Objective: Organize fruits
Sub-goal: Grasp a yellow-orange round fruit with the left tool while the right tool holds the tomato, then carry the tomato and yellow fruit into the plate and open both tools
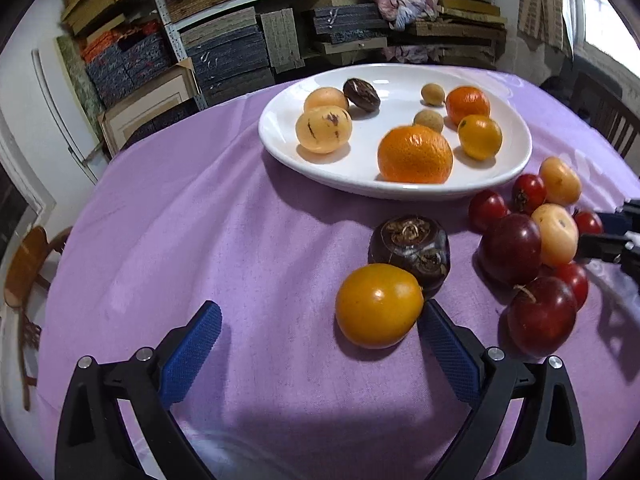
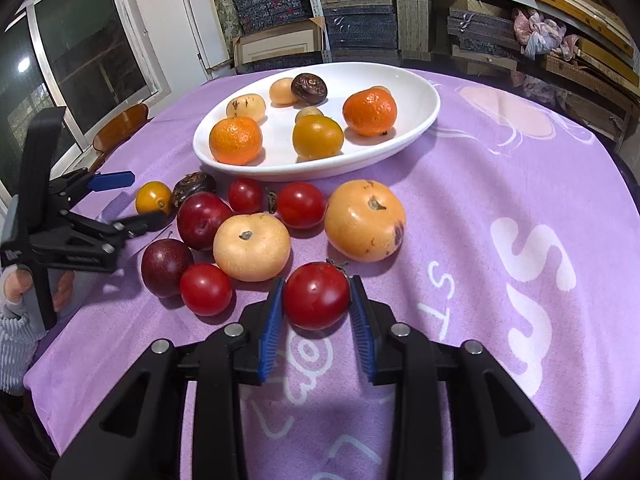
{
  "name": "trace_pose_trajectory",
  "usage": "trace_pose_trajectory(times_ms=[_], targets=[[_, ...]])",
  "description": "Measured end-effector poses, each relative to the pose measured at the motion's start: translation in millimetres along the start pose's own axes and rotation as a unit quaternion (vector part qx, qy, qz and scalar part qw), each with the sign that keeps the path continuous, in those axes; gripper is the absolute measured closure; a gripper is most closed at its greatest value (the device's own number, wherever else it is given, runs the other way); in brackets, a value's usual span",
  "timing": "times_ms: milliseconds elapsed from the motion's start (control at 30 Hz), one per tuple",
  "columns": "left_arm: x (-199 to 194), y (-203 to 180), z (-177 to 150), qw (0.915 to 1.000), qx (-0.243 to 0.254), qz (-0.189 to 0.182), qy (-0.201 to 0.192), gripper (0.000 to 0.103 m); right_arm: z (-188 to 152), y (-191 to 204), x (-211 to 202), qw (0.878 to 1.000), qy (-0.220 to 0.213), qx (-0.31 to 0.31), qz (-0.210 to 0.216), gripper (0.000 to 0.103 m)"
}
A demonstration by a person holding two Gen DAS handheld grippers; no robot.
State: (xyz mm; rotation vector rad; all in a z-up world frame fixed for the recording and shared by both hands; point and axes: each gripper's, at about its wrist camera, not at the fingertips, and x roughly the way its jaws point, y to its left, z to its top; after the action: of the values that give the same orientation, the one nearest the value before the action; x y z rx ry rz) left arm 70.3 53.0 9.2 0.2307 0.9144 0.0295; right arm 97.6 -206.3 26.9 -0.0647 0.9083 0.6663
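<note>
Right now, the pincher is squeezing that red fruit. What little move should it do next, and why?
Probably lift it straight up a little. The right gripper has both blue pads against the red fruit, which sits on the purple cloth. The white plate holding the sorted fruit lies beyond other fruits, so it must clear them.

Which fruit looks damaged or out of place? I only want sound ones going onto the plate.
The large pale orange fruit on the purple cloth has a dark bruise on its right side. On the white plate, the pale yellow fruit shows brown streaks. Nothing is spilled.
</note>
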Motion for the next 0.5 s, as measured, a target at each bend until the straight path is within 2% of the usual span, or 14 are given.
trace_pose_trajectory(times_ms=[33, 100, 233, 300, 333, 367, 400, 433, 500], targets=[[-1, -2, -1, 0.9999, 0.004, 0.004, -0.011, 0.003, 0, 0, 0, 1.0, 0.0, 0.001, 0.001, 0.071], [1, 0, -1, 1.0, 0.003, 0.001, -0.008, 0.003, 0, 0, 0, 1.0, 0.0, 0.001, 0.002, 0.071], [6, 12, 1, 0.9988, -0.024, -0.042, -0.002, 0.005, 0, 0, 0, 1.0, 0.0, 0.002, 0.003, 0.071], [6, 11, 1, 0.9981, -0.023, -0.057, -0.009, 0.021, 0, 0, 0, 1.0, 0.0, 0.002, 0.003, 0.07], [4, 9, 1, 0.9975, -0.02, -0.066, -0.015, 0.027, 0, 1, 0, 1.0, 0.0, 0.002, 0.003, 0.07], [3, 6, 1, 0.997, -0.014, -0.074, -0.019, 0.04, 0, 1, 0, 1.0, 0.0, 0.002, 0.004, 0.07], [1, 2, 1, 0.9965, -0.006, -0.08, -0.024, 0.058, 0, 1, 0, 1.0, 0.0, 0.002, 0.004, 0.07], [0, -2, 1, 0.9963, 0.002, -0.082, -0.028, 0.063, 0, 2, 0, 1.0, 0.0, 0.002, 0.004, 0.07], [1, -7, 3, 0.9966, 0.011, -0.075, -0.03, 0.063, 0, 2, 0, 1.0, 0.0, 0.002, 0.004, 0.07]])
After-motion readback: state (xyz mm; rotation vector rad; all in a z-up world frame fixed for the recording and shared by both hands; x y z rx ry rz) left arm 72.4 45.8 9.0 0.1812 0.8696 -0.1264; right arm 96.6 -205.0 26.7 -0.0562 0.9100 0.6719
